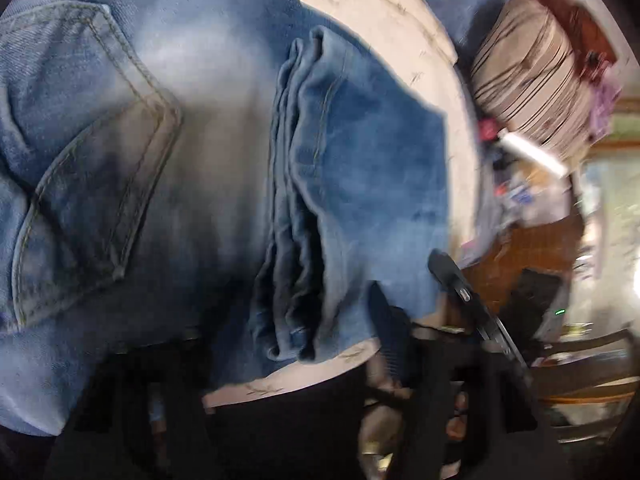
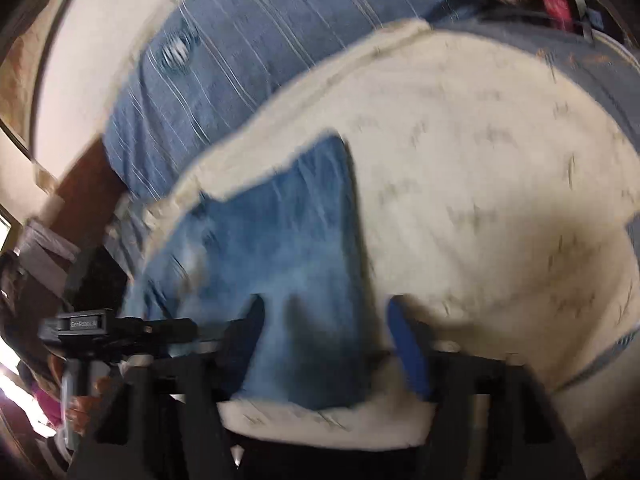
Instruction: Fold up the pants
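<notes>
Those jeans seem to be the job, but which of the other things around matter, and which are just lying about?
Part of the job:
- jeans
- left tool
- right tool
- cream bedsheet they lie on

Just lying about:
- blue striped cloth
- striped pillow
- wooden chair
- clutter beside the bed

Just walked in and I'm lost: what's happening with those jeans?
A person with a handheld claw in each hand is folding blue jeans on a cream patterned bedspread. The right claw straddles a denim edge, fingers apart on either side of the cloth. The left claw is close over the jeans, near a bunched seam beside the back pocket; its fingers are too dark and blurred to judge. The fold looks partway done.
</notes>
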`<act>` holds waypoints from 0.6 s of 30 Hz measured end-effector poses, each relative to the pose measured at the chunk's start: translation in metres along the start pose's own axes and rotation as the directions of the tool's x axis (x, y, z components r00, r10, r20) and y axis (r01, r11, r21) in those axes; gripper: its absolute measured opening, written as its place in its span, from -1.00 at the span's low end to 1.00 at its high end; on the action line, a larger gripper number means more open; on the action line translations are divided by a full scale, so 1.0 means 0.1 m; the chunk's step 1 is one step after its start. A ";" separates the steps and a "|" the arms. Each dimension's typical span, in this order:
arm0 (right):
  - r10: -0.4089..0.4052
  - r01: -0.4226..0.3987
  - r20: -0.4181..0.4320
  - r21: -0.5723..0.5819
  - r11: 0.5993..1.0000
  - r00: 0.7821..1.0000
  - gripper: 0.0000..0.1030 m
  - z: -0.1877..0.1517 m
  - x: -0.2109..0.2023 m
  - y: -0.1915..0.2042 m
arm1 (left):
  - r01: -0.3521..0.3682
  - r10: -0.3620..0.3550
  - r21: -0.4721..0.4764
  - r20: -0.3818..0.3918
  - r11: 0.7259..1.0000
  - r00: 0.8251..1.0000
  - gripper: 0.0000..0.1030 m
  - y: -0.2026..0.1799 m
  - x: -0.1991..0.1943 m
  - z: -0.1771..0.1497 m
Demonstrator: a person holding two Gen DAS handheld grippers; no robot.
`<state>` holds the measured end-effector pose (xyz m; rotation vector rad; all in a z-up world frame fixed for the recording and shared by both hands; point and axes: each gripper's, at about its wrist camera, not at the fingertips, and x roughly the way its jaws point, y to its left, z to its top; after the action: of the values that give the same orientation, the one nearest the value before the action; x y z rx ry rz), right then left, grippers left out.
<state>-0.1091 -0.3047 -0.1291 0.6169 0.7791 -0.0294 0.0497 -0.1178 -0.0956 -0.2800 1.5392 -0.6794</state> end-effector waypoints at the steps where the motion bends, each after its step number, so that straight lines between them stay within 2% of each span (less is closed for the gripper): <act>1: -0.011 0.013 0.029 -0.040 0.999 1.000 -0.70 -0.02 -0.07 0.08 | -0.004 0.004 0.025 0.005 1.000 1.000 -0.15 -0.06 -0.04 -0.04; 3: -0.054 0.065 0.075 -0.146 0.987 0.996 -0.70 -0.07 -0.17 0.24 | -0.034 0.033 0.059 0.020 0.998 0.999 -0.20 -0.11 -0.08 -0.10; 5: -0.187 0.194 0.050 -0.236 0.952 0.981 -0.55 -0.16 -0.02 0.29 | -0.096 0.094 0.069 0.032 0.993 0.995 -0.21 -0.06 -0.01 -0.15; 6: -0.229 0.231 0.038 -0.255 0.939 0.973 -0.48 -0.18 0.07 0.27 | -0.093 0.091 0.076 0.036 0.993 0.995 -0.21 -0.03 0.04 -0.16; 7: -0.235 0.239 0.044 -0.257 0.937 0.971 -0.41 -0.20 0.11 0.24 | -0.086 0.081 0.090 0.054 0.992 0.995 -0.21 -0.03 0.03 -0.18; 10: -0.193 0.201 0.063 -0.182 0.962 0.979 -0.28 -0.11 -0.10 0.24 | -0.080 0.077 0.087 0.039 0.993 0.996 -0.21 -0.05 -0.07 -0.18; 12: -0.135 0.152 0.121 -0.152 0.977 0.984 -0.28 -0.10 -0.34 0.26 | -0.027 0.023 0.077 0.052 0.997 0.998 -0.25 0.00 -0.20 -0.20; 14: -0.024 0.048 0.167 -0.144 0.988 0.986 -0.28 -0.14 -0.55 0.29 | 0.027 -0.033 0.082 0.066 0.996 0.997 -0.25 -0.02 -0.30 -0.22; 16: 0.045 -0.023 0.152 -0.142 0.990 0.987 -0.28 -0.21 -0.54 0.29 | 0.057 -0.065 0.112 0.071 0.992 0.995 -0.24 -0.08 -0.33 -0.24; 18: 0.048 -0.034 0.098 -0.142 0.989 0.994 -0.28 -0.28 -0.38 0.27 | 0.037 -0.045 0.141 0.054 0.989 0.998 -0.23 -0.15 -0.21 -0.24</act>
<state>-0.1483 -0.2749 -0.1050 0.4939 0.6645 0.0314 0.0253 -0.1115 -0.0709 -0.2236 1.4274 -0.8017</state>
